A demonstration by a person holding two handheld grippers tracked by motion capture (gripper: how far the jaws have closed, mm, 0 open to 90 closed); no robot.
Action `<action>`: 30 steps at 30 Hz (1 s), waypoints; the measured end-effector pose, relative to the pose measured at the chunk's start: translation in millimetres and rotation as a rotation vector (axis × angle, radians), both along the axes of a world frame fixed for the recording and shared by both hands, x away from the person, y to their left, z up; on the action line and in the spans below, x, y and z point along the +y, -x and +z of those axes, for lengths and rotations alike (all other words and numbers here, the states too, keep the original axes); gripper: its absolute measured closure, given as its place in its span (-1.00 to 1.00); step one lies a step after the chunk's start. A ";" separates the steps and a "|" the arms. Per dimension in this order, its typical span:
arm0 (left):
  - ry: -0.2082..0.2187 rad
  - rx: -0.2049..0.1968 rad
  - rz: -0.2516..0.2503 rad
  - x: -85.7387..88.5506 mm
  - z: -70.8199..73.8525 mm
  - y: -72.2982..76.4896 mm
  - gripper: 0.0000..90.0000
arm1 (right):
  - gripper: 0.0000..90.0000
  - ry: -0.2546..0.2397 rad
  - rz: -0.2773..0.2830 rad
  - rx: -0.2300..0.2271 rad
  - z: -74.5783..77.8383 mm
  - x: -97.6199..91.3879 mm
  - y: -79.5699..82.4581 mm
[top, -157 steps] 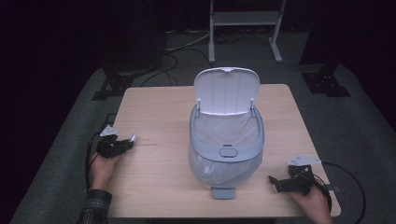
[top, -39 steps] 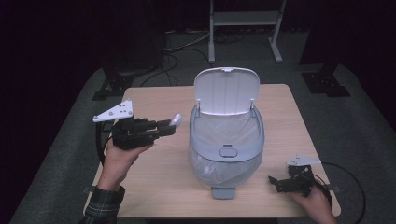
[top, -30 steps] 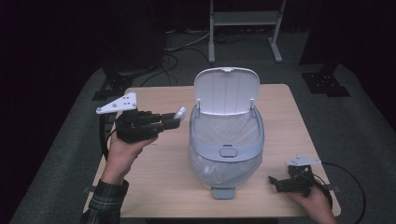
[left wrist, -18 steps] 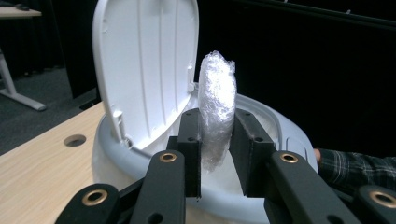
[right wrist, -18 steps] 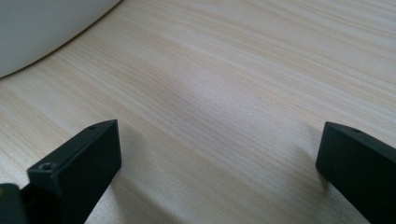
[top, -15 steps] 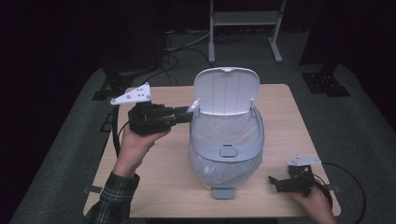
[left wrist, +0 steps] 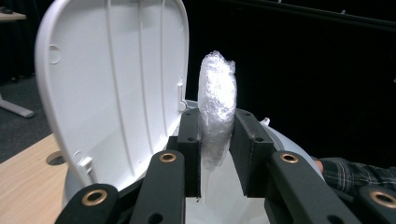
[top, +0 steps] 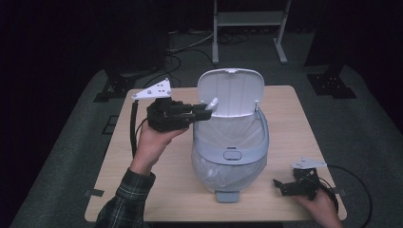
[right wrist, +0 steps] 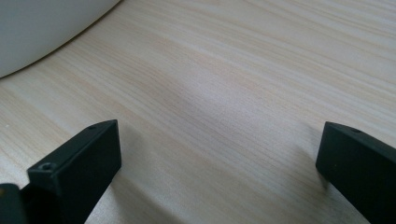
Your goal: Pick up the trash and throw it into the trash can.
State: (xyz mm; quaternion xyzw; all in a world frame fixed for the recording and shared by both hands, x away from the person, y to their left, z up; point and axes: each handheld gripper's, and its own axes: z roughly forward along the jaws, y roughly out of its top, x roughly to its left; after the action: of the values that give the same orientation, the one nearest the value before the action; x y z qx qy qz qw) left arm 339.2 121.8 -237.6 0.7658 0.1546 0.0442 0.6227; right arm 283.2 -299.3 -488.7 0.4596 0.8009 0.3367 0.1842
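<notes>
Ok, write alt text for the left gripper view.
The left gripper pinches an upright wad of crumpled clear plastic between its black jaws, just above the open mouth of a white bin. The bin's raised lid stands at left, over a wooden table.

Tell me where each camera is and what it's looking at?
High view: above the table, looking down at the pedal bin; both forearms, left tool, right tool.
Left gripper view: on the left tool, facing the bin's raised lid; jaws clamp crumpled plastic wrap.
Right gripper view: on the right tool, facing tabletop; jaws apart.
Shared: bin, wrap.
</notes>
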 end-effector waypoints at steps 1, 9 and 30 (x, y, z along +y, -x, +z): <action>-0.001 -0.001 -0.004 -2.3 -0.2 -1.0 0.64 | -1.00 0.000 0.000 0.000 0.0 0.0 0.0; -0.002 -0.001 -0.023 -16.4 -1.7 -6.3 0.63 | -1.00 0.000 0.000 0.000 0.0 0.0 0.0; 0.000 -0.010 -0.044 -31.6 -2.0 -8.3 0.51 | -1.00 0.000 0.000 0.000 0.0 0.0 0.0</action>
State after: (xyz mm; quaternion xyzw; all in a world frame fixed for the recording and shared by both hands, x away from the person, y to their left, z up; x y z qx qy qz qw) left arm 347.5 90.2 -239.6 0.7687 0.1346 0.0346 0.6244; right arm 283.2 -299.3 -488.7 0.4595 0.8009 0.3367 0.1843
